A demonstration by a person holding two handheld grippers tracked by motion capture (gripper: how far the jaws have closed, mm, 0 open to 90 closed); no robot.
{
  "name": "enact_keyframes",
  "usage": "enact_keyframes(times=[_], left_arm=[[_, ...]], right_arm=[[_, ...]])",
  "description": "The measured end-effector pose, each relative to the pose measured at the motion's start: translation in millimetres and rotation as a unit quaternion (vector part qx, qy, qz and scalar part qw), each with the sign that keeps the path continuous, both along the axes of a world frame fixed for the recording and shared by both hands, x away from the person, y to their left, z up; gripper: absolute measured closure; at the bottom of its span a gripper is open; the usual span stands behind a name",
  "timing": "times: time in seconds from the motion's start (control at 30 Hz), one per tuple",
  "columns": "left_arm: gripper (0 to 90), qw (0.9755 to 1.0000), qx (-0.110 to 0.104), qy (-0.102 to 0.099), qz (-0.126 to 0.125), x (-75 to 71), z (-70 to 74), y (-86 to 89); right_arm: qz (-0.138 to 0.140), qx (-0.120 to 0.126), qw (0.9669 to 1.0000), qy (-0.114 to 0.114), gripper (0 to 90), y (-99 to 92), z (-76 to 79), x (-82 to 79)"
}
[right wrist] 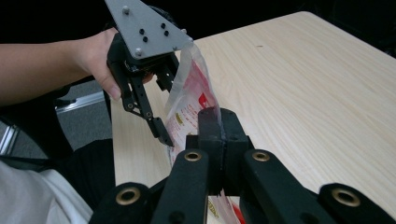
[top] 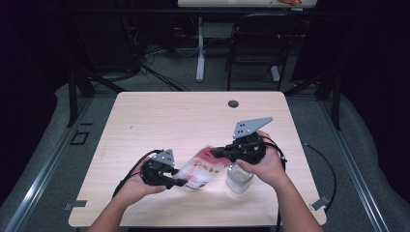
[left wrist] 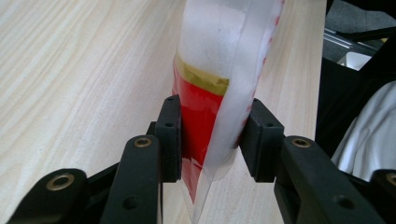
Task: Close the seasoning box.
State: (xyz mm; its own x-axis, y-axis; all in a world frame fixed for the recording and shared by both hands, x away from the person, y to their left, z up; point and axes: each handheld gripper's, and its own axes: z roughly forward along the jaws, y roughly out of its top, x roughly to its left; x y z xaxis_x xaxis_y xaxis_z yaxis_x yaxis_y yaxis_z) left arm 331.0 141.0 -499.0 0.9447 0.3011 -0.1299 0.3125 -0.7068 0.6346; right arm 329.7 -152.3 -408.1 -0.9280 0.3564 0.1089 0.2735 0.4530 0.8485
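Note:
A clear plastic pouch with red and white print is held up off the wooden table between both grippers. My left gripper is shut on its lower part. In the left gripper view the two black pads squeeze the pouch from either side. My right gripper is shut on the pouch's upper edge. In the right gripper view its jaws meet on the thin film of the pouch, and the left gripper holds the far side.
A small clear container stands on the table just under my right hand. A cable hole lies near the far edge. A black chair and a desk leg stand beyond the table.

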Motion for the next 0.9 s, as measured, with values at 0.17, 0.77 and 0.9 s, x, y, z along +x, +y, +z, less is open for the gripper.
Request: enact_keyframes(times=[0.17,0.77,0.9], left_arm=[[63.8,0.9998,0.019,0.005,-0.001,0.6,4.9,-2.5],[64.3,0.9988,0.047,0.011,0.008,-6.2,17.9,-2.6],[64.4,0.9989,0.044,0.015,0.003,-5.5,19.7,0.1]], right_arm=[[-0.003,0.004,1.0000,-0.004,90.0,-6.2,-7.4,1.1],[-0.007,0.000,1.0000,-0.005,90.0,-12.2,-13.2,-4.0],[-0.005,0.010,0.9999,0.003,90.0,-13.9,-15.1,-3.4]])
